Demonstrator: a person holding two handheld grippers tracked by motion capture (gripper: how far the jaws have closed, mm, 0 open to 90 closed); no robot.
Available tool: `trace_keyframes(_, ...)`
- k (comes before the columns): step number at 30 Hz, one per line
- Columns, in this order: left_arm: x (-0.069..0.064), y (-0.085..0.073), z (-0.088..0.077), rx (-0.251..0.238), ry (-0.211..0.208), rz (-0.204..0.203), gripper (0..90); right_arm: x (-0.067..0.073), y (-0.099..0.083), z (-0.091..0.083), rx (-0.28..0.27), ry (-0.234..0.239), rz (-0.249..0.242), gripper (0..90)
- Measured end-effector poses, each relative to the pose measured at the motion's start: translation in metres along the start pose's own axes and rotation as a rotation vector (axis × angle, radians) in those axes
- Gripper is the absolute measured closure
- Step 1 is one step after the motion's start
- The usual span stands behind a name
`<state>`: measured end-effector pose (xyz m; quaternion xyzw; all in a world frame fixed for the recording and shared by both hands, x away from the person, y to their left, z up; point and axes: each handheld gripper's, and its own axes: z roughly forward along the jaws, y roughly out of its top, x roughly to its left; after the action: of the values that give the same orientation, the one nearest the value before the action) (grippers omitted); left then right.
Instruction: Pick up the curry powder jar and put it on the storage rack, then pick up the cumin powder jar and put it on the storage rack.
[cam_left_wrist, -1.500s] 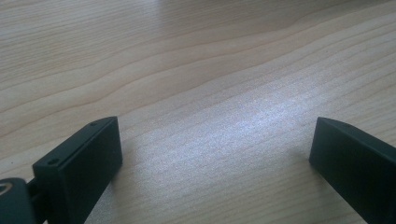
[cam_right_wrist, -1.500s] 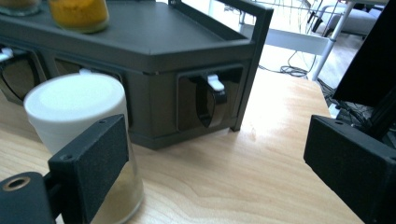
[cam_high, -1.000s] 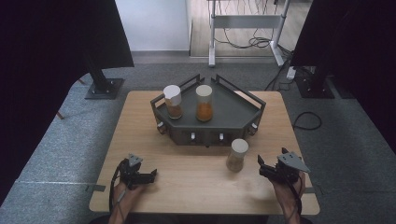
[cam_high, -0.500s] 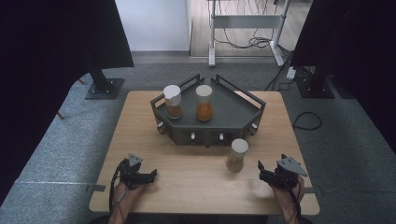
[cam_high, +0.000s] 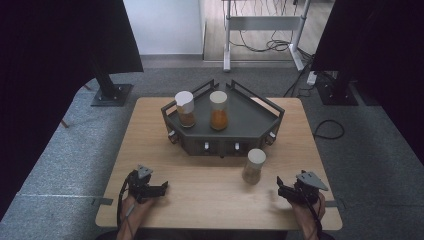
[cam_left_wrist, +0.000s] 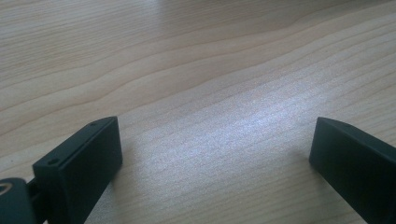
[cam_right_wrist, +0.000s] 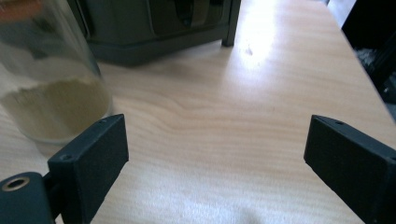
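Observation:
A dark grey angular tray (cam_high: 250, 119) stands at the middle of the wooden table (cam_high: 210, 200). On it stand two white-lidded jars, one with brown powder (cam_high: 185, 109) and one with orange powder (cam_high: 218, 111). A third jar (cam_high: 254, 166), (cam_right_wrist: 46, 88), holding pale tan powder, stands on the table in front of the tray. My right gripper (cam_high: 281, 186), (cam_right_wrist: 212, 158) rests near the front right edge, open, with this jar just off its left jaw and nothing between the jaws. My left gripper (cam_high: 161, 189), (cam_left_wrist: 210, 154) lies open on bare wood at the front left.
The tray's front wall (cam_right_wrist: 159, 28) with its small knobs rises close behind the tan jar. Black stands (cam_high: 110, 85) and cables (cam_high: 327, 130) sit on the grey floor around the table. Bare wood lies between the two grippers.
The right gripper has slid a little toward the table's near edge. The left gripper and the jars have stayed where they were.

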<state>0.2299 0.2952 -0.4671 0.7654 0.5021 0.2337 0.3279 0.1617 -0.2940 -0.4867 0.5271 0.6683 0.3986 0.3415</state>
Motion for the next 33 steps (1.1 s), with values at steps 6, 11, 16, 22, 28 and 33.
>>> trace_keyframes(6,0.000,0.000,0.000,0.000,0.000,-0.001,2.2,0.000,0.000,0.000,0.002,0.000,0.004,5.4)
trace_keyframes(11,0.000,0.000,0.000,0.000,0.000,0.000,2.2,0.001,-0.001,-0.001,-0.006,-0.003,0.004,5.4)
trace_keyframes(16,0.000,0.000,0.000,0.000,0.000,0.000,2.2,0.001,-0.001,-0.002,-0.014,-0.003,0.006,5.6)
trace_keyframes(22,0.000,0.000,0.000,-0.001,0.000,-0.001,2.2,0.001,0.001,-0.006,-0.037,-0.007,0.010,5.6)
trace_keyframes(28,0.000,0.000,0.000,-0.001,0.000,-0.001,2.2,0.002,0.006,-0.014,-0.093,-0.014,0.018,5.8)
trace_keyframes(33,0.000,0.000,0.000,-0.001,0.000,-0.001,2.2,0.003,0.011,-0.019,-0.127,-0.015,0.028,5.9)
